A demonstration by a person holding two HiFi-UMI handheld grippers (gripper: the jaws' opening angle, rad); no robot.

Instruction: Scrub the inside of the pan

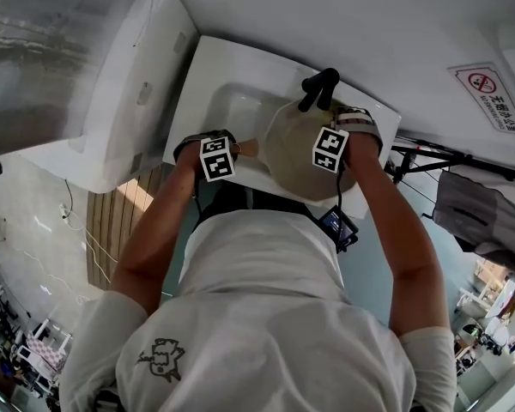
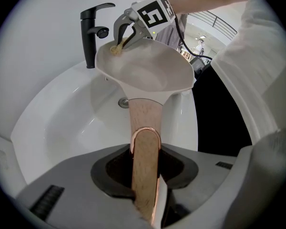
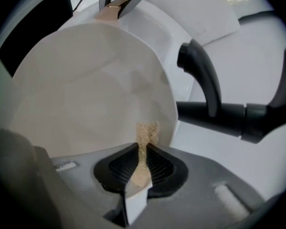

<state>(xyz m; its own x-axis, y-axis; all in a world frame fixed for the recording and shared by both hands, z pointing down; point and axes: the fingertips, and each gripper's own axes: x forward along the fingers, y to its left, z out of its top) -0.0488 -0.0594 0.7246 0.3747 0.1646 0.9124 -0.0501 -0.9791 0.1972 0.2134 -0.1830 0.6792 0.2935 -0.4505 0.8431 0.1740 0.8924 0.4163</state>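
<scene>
A cream pan is held tilted over the white sink. Its wooden handle runs between the jaws of my left gripper, which is shut on it. The pan's inside faces up and toward the right gripper. My right gripper is shut on a small tan scrub pad. The pad's tip rests on the pan's inner wall close to the rim. In the left gripper view the right gripper reaches into the far side of the pan with the pad.
A black faucet stands just beyond the pan's rim, close to the right gripper. The sink drain lies under the pan. A white counter flanks the sink on the left. A black stand is at the right.
</scene>
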